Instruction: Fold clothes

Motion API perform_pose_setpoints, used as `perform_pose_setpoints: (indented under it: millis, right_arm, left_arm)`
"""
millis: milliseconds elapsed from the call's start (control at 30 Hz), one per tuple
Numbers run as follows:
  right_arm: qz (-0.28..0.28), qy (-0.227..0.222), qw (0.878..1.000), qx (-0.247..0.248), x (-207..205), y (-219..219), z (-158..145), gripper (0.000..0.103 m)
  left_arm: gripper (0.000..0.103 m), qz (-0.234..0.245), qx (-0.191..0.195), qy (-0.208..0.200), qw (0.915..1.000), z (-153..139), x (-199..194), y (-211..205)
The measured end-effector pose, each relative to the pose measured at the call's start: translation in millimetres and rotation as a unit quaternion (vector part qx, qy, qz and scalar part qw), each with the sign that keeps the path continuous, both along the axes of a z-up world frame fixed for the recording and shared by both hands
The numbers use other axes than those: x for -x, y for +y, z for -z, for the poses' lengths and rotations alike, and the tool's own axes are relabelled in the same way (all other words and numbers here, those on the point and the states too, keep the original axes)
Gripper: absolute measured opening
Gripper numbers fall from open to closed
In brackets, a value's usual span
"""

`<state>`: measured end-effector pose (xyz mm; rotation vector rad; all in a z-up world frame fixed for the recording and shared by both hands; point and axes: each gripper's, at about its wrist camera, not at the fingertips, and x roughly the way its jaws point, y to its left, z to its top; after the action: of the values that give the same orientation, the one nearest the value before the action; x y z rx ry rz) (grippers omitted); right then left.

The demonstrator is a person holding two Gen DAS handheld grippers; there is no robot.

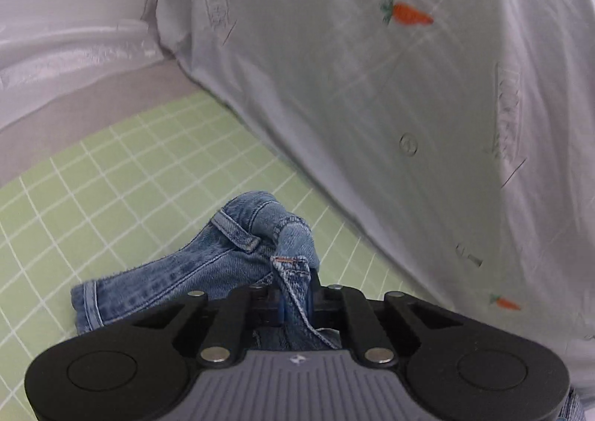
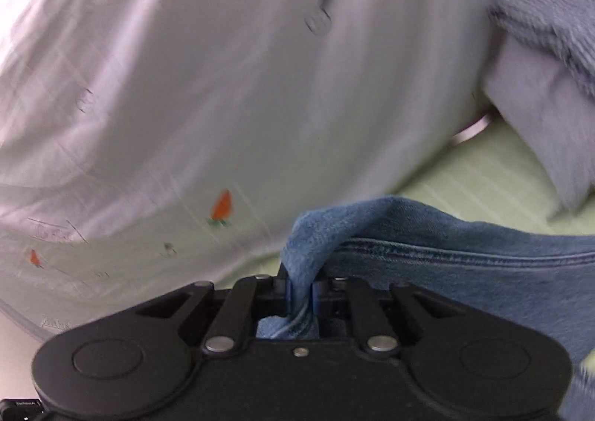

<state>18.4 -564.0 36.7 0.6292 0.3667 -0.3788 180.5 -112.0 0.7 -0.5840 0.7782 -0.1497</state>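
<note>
A blue denim garment [image 1: 208, 265] lies bunched on a green grid mat [image 1: 111, 190]. My left gripper [image 1: 293, 294] is shut on a denim edge near a belt loop [image 1: 236, 233]. In the right wrist view the same denim [image 2: 465, 272] stretches off to the right, and my right gripper [image 2: 300, 291] is shut on another bunched edge of it. A white garment printed with small carrots [image 1: 390, 86] lies just beyond both grippers; in the right wrist view [image 2: 223, 86] it fills the left and middle.
A white curved rim [image 1: 67, 45] and grey surface border the mat at the far left. A fuzzy blue cloth [image 2: 554, 19] lies on a pale sleeve or cloth [image 2: 539, 116] at the upper right of the right wrist view.
</note>
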Motion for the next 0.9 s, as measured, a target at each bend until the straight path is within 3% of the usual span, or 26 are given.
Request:
perform_pose_setpoints:
  millis: [33, 67, 100, 133, 167, 200, 267, 367, 467, 600, 800, 900]
  right_arm:
    - [0.002, -0.021, 1.000, 0.014, -2, 0, -8, 0.010]
    - [0.003, -0.041, 0.999, 0.028, -3, 0, -17, 0.011]
    - [0.005, -0.042, 0.998, 0.040, -8, -1, -20, 0.022]
    - [0.008, -0.019, 0.999, 0.050, -16, -2, -18, 0.035]
    - [0.010, 0.005, 0.998, 0.061, -24, -2, -15, 0.067]
    - [0.015, 0.038, 0.997, 0.066, -30, -3, -11, 0.074]
    - [0.024, 0.095, 0.994, 0.051, -30, -5, 6, 0.071]
    - [0.025, 0.128, 0.991, 0.008, -8, -4, 38, 0.079]
    - [0.048, 0.181, 0.982, -0.017, 19, -5, 69, 0.079]
    - [0.088, 0.245, 0.965, -0.029, 60, -6, 104, 0.079]
    - [0.128, 0.295, 0.947, -0.025, 100, -12, 126, 0.084]
    - [0.139, 0.309, 0.941, -0.021, 111, -12, 132, 0.087]
  left_arm:
    - [0.012, -0.003, -0.003, -0.017, 0.9998, -5, -3, 1]
    - [0.021, -0.004, -0.013, -0.020, 0.9997, -6, -7, -1]
    - [0.030, -0.005, -0.027, -0.014, 0.9995, -5, -11, -4]
    - [0.038, -0.011, -0.047, 0.001, 0.9988, -3, -17, -6]
    - [0.052, -0.021, -0.065, 0.022, 0.9974, 0, -21, -6]
    - [0.062, -0.025, -0.071, 0.036, 0.9965, 5, -21, -5]
    - [0.066, -0.023, -0.071, 0.052, 0.9958, 15, -11, 2]
    - [0.077, -0.020, -0.080, 0.079, 0.9935, 33, 6, 15]
    - [0.077, -0.032, -0.108, 0.128, 0.9854, 58, 26, 28]
    - [0.077, -0.049, -0.099, 0.180, 0.9774, 88, 54, 48]
    - [0.077, -0.048, -0.066, 0.197, 0.9771, 104, 68, 47]
    - [0.077, -0.038, -0.071, 0.202, 0.9760, 108, 66, 36]
